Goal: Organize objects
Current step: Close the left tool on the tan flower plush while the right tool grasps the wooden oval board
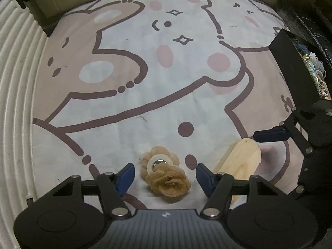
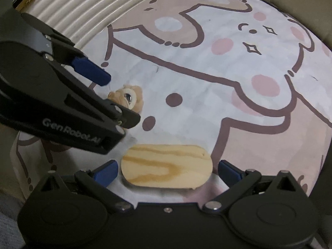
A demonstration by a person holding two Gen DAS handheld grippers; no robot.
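The left gripper [image 1: 165, 175] hung over the mat [image 1: 145, 78] with its blue pads either side of the flower clip [image 1: 165, 174], a beige fabric piece with a pale ring and a metal centre; the pads stood apart from the petals with gaps on both sides, so the jaws were half open and gripped nothing. In the right wrist view most of that clip [image 2: 129, 98] was hidden behind the left gripper's black fingers, and only its upper petals and shiny centre showed. The right gripper [image 2: 166, 171] straddled the wood block [image 2: 167, 167], an oblong pale slab lying flat on the mat; its jaws were wide, each pad just clear of a rounded end, and whether either touched could not be told. In the left view the block [image 1: 240, 159] was cut off below by the left gripper's finger. A black box [image 1: 290, 68] at the right edge held a jumble of small items too blurred to name, and its far side ran out of the picture. A ribbed white panel [image 1: 18, 83] bordered the mat on the left. Block and clip lay near each other at the mat's near side; the mat beyond them was open.
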